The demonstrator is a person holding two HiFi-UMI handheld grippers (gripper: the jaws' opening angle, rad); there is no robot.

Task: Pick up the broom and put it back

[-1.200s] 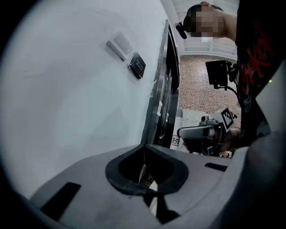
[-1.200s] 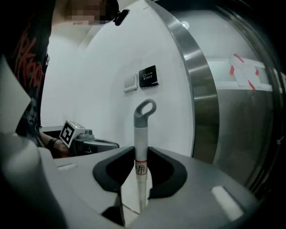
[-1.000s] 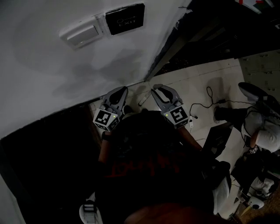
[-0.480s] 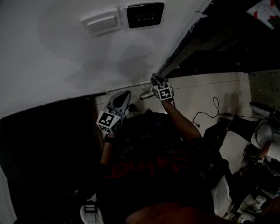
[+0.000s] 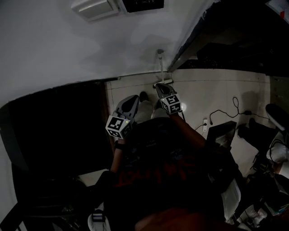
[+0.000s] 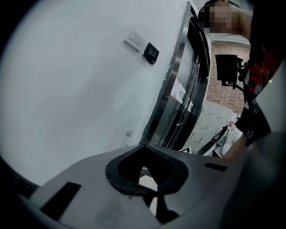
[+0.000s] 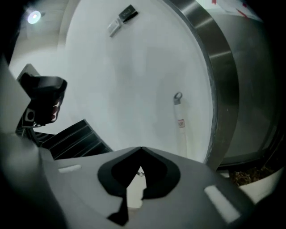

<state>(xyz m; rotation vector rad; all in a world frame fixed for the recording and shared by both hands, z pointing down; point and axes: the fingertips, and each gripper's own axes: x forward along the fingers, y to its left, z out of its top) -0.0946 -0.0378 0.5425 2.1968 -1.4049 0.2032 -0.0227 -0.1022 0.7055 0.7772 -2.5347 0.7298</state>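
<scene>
The broom's white handle leans upright against the white wall beside the metal door frame. In the right gripper view the broom's handle carries a small label and ends in a ring. It stands ahead and to the right of my right gripper, whose jaws are shut with nothing between them. From the head view, my right gripper is low near the foot of the handle. My left gripper hangs to its left, also shut and empty. In the left gripper view, the tip of the handle peeks above my left gripper.
A light switch and a black sign sit high on the wall. A dark mat lies at the left. Cables and a black box are on the tiled floor at the right, near another person.
My right gripper has dropped toward the floor near the broom's foot, and its jaws have shut. The left gripper has moved forward and a little down.
</scene>
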